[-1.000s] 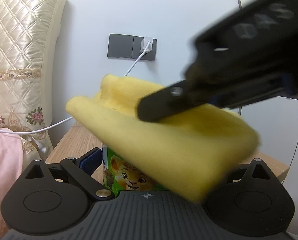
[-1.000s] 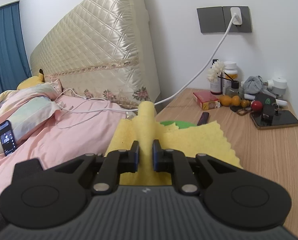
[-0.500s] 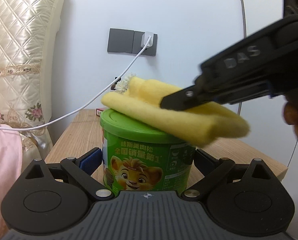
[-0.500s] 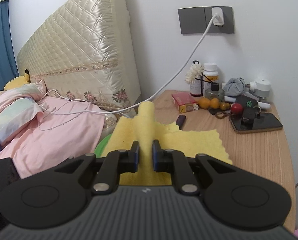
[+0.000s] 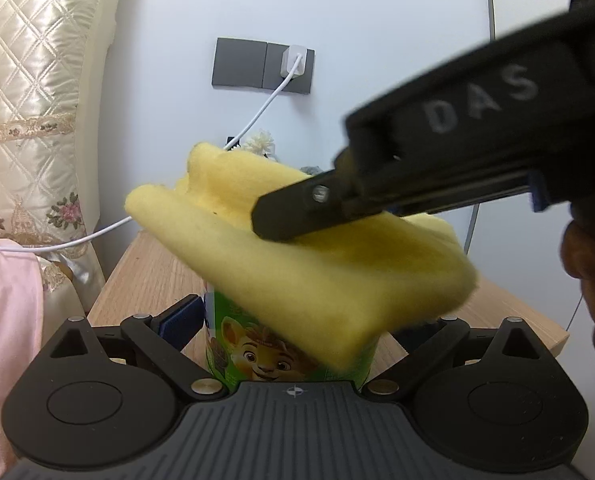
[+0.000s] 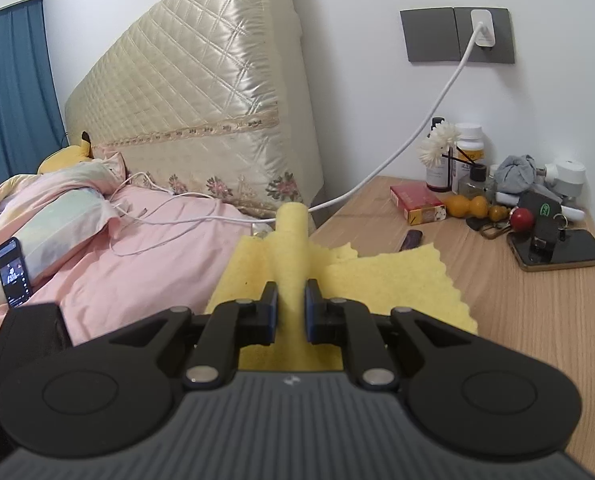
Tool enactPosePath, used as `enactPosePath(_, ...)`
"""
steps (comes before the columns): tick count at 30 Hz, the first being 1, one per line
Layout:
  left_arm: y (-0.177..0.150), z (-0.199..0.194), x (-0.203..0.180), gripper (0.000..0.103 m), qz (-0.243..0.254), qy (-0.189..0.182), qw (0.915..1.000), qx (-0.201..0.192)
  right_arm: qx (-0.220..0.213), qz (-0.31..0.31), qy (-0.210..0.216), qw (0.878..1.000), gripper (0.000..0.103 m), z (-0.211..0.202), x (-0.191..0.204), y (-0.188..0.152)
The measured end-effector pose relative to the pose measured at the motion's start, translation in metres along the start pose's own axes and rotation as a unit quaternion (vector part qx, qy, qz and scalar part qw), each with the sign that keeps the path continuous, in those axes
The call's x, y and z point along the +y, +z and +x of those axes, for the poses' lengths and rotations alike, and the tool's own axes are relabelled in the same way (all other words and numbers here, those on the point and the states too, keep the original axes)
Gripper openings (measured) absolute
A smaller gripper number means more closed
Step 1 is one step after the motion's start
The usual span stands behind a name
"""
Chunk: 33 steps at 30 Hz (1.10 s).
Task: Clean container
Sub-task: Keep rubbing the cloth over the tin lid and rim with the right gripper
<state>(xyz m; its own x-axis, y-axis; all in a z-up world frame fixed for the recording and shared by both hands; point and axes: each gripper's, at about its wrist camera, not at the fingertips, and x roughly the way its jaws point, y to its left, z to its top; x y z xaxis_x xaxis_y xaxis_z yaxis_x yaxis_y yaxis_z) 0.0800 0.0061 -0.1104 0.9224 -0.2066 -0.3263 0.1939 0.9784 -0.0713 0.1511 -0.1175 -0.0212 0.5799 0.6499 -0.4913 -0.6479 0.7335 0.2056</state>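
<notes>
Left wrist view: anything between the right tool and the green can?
Only the folded yellow cloth, pinched in the right tool, draped over the green lion-print can.

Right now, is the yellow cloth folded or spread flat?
Folded: the yellow cloth shows doubled layers, and a raised fold is pinched in the right gripper.

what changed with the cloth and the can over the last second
Half a second ago the folded yellow cloth lay flat on the lid of the green cartoon-lion can; now it tilts down over the can's front, hiding the lid, much as a second ago. The right gripper stays shut on the cloth, and the left gripper still holds the can.
</notes>
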Motion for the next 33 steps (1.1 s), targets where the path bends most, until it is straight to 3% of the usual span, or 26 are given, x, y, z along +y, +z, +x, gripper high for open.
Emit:
enactPosePath(15, 0.015, -0.010, -0.039, 0.099, 0.002, -0.008, 0.9990, 0.045, -0.007, 0.016, -0.058, 0.998, 0.014, -0.012, -0.036, 0.000)
enactPosePath(20, 0.021, -0.006, -0.036, 0.099, 0.003, -0.005, 0.9988, 0.049, -0.010, 0.019, -0.055, 0.998, 0.014, -0.009, -0.034, 0.000)
enactPosePath(27, 0.019, -0.024, -0.051, 0.099, 0.005, -0.006, 0.9989, 0.046, -0.005, 0.020, -0.026, 0.999, 0.014, -0.017, -0.022, -0.006)
enactPosePath(33, 0.017, -0.038, -0.062, 0.098, -0.003, -0.013, 0.9979, 0.064, 0.002, 0.016, -0.029, 0.999, 0.014, -0.032, -0.018, -0.011)
